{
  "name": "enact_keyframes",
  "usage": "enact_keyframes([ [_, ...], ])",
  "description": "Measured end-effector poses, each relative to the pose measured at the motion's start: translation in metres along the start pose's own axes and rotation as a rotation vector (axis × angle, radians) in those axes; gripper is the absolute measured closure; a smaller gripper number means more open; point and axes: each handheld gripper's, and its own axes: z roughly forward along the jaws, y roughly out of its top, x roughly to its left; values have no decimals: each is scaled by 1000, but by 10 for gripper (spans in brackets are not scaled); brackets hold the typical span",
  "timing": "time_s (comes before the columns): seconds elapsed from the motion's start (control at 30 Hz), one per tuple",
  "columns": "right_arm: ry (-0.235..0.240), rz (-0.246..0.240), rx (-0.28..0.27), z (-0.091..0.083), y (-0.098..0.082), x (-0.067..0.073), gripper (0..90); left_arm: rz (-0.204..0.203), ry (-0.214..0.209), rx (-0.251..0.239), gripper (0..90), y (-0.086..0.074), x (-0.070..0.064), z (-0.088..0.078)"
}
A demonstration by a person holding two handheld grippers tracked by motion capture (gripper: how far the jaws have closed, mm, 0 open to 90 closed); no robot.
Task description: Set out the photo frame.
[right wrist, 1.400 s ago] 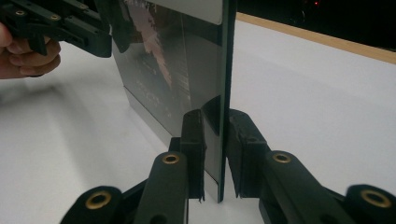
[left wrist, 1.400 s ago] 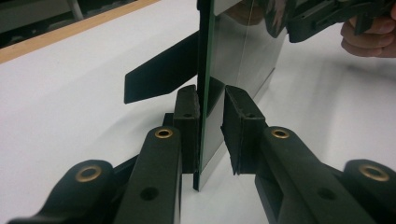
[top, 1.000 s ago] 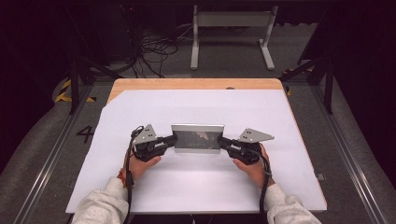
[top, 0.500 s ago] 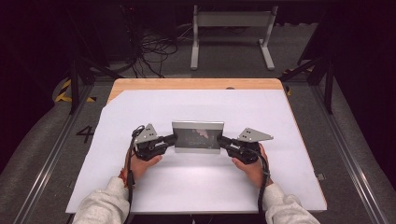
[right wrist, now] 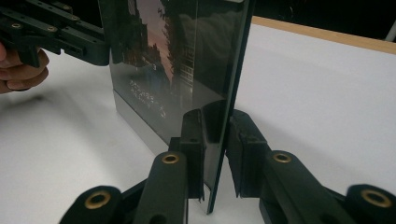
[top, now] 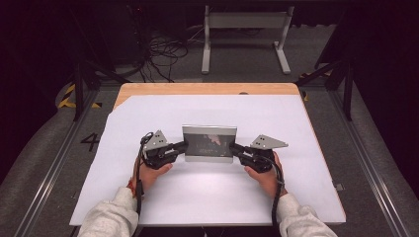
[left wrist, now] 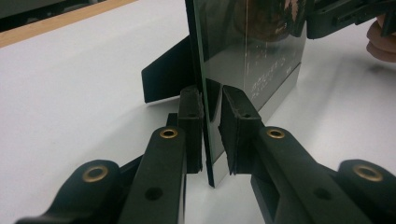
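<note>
— What is the biggest thing here?

— The tabletop (top: 316, 192): a wooden top, its far edge bare, the rest under a white sheet (top: 197, 197). Dark floor lies around it, with a grey metal stand (top: 244, 37) and loose cables (top: 158, 49) beyond the far edge.

— And on the sheet?

— A glass picture frame (top: 209, 143), upright near the middle, its glossy dark front facing the person. A silver band runs along its lower edge, and the left gripper view shows a black back prop (left wrist: 166, 77) resting on the sheet behind it.

— Who is holding it?

— A person in pale sleeves, one tool in each hand. The left hand-held gripper (top: 182, 147) comes in at the frame's left edge and the right hand-held gripper (top: 235, 148) at its right edge.

— Are they clamped?

— The left one's jaws straddle the pane's edge: one pad touches the glass, the other shows a thin gap, so I cannot tell whether it is clamped. The right one's jaws also sit either side of the pane, with a slit on both sides; again I cannot tell.
</note>
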Motion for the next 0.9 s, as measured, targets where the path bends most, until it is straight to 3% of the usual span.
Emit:
enact_keyframes([
  [0.53,-6,-6,6,2,0,0,765,-13,-12,4,778,-1,2,3],
  [0.67,-3,-5,8,3,-1,0,758,-8,-20,27,768,-1,2,5],
  [0.9,5,3,35,9,-3,1,701,-1,-24,40,759,-1,2,7],
])
